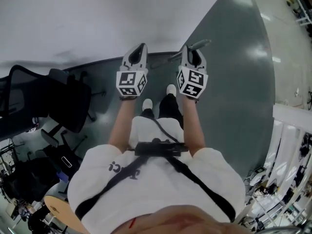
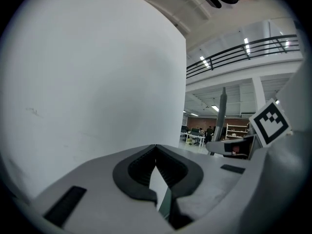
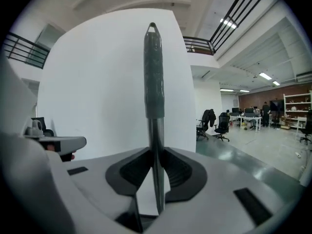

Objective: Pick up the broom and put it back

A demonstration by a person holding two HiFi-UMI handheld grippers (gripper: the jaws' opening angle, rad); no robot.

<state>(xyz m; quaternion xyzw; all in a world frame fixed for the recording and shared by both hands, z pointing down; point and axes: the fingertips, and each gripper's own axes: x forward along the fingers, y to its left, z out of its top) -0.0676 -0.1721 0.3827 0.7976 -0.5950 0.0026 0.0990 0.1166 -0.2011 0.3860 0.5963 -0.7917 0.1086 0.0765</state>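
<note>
The broom's handle [image 3: 154, 77] is a thin metal pole with a dark grey grip at its top, and it stands upright in the right gripper view. My right gripper [image 3: 156, 152] is shut on the pole just below that grip. In the head view the handle [image 1: 201, 44] pokes out past the right gripper [image 1: 195, 52] toward the white wall, and the broom's head is hidden. My left gripper [image 1: 141, 48] is held beside it at the same height, a little apart, its jaws [image 2: 156, 149] closed with nothing between them. The left gripper view shows the handle [image 2: 222, 107] to its right.
A curved white wall [image 1: 97, 18] rises directly ahead above the grey-green floor [image 1: 234, 82]. Black office chairs [image 1: 68, 101] crowd the left. A white railing [image 1: 292, 130] stands at the right. A round wooden seat [image 1: 58, 209] is at the lower left.
</note>
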